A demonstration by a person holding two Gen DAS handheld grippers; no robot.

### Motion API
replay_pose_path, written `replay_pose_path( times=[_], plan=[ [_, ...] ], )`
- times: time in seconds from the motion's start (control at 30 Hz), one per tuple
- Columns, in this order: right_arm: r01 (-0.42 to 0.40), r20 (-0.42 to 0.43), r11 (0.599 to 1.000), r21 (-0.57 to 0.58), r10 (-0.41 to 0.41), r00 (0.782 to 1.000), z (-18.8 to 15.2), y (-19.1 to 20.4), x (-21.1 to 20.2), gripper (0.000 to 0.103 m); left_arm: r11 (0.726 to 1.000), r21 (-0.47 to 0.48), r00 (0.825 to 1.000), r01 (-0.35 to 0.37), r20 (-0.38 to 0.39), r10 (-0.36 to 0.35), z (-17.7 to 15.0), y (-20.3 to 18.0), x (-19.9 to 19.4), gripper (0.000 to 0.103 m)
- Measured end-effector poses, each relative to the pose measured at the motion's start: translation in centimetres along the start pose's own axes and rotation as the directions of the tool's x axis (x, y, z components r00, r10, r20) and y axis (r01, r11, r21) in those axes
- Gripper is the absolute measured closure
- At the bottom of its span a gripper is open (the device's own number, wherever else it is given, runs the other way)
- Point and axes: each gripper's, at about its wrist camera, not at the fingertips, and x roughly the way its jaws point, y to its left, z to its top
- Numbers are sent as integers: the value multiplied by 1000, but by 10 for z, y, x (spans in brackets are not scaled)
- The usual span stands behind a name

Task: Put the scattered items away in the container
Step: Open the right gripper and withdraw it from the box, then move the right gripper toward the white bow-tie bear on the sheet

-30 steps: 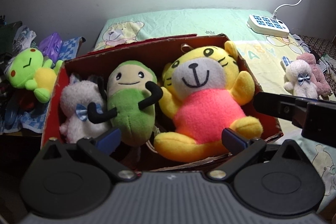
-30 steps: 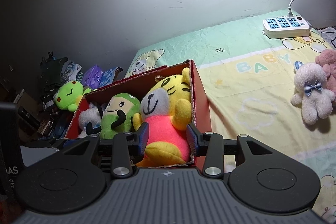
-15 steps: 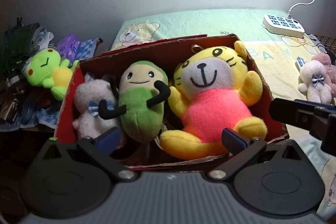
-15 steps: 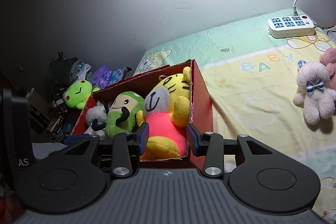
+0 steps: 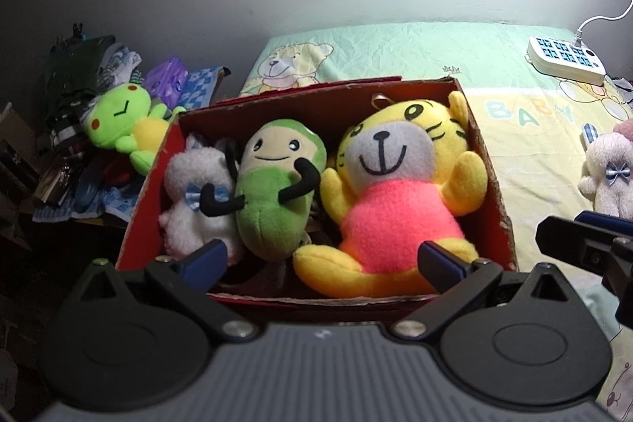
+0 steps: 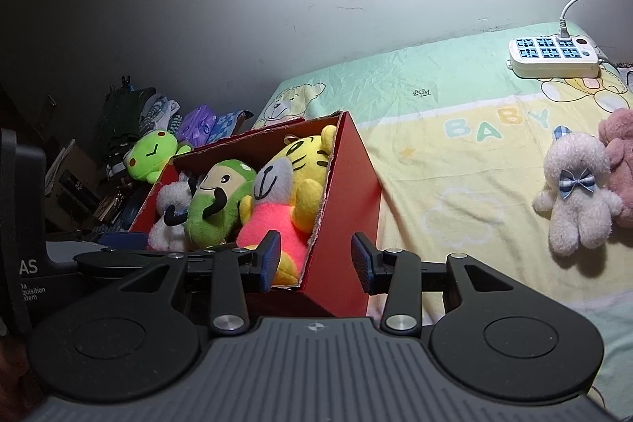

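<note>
A red cardboard box (image 5: 490, 176) stands on the bed at its left edge. It holds a yellow tiger plush in a pink shirt (image 5: 395, 192), a green plush with black arms (image 5: 273, 200) and a white plush with a blue bow (image 5: 194, 208). My left gripper (image 5: 322, 260) hovers at the box's near rim, wide open with nothing gripped. My right gripper (image 6: 316, 260) is partly open in front of the box's near right corner (image 6: 340, 244) and touches nothing. On the sheet to the right lie a white bear with a bow (image 6: 573, 192) and a pink plush (image 6: 621, 161).
A green frog plush (image 5: 122, 121) sits on a pile of clothes and clutter off the bed's left side. A white power strip (image 6: 554, 54) with its cord lies at the far right by the wall. The yellow-green sheet (image 6: 455, 165) stretches between the box and the bears.
Both grippers have drawn back from the box, which looks smaller now. The left view has swung so that the frog and clutter show more. Neither pair of jaws has changed.
</note>
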Motion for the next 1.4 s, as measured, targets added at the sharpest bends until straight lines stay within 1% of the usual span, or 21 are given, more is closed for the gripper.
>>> replay_pose_path(
  times=[0.13, 0.3, 0.43, 0.67, 0.77, 0.9, 1.0, 1.27, 1.4],
  plan=[
    [-3, -17, 1000, -5, 3, 1000, -1, -10, -5, 60, 1000, -9, 1000, -23, 9, 23, 2, -9, -8, 1],
    [-15, -42, 1000, -17, 14, 999, -2, -21, -10, 59, 999, -11, 999, -51, 1, 51, 1, -24, -11, 1],
    [-25, -69, 999, -21, 24, 997, -4, -28, -11, 57, 997, -23, 997, -75, -5, 75, 0, -30, -13, 1],
    [-15, -98, 999, -47, 10, 995, -6, -43, -15, 56, 995, -27, 995, -93, -20, 93, -2, -43, -19, 1],
    [-8, -104, 999, -48, 3, 995, -6, -52, -19, 56, 995, -42, 995, -94, -23, 93, 0, -48, -22, 1],
    [12, -111, 999, -47, -17, 994, -10, -66, -26, 56, 996, -52, 997, -75, -8, 75, 4, -59, -29, 1],
    [29, -109, 999, -40, -33, 993, -13, -77, -33, 56, 998, -42, 999, -49, 11, 50, 7, -75, -34, 1],
    [82, -65, 996, 22, -80, 995, -11, -107, -50, 56, 999, 52, 1000, 2, 23, -4, 15, -122, -34, 1],
    [112, -48, 993, 37, -110, 993, -8, -122, -54, 56, 995, 74, 998, 66, 10, -67, 18, -140, -31, 1]
  ],
)
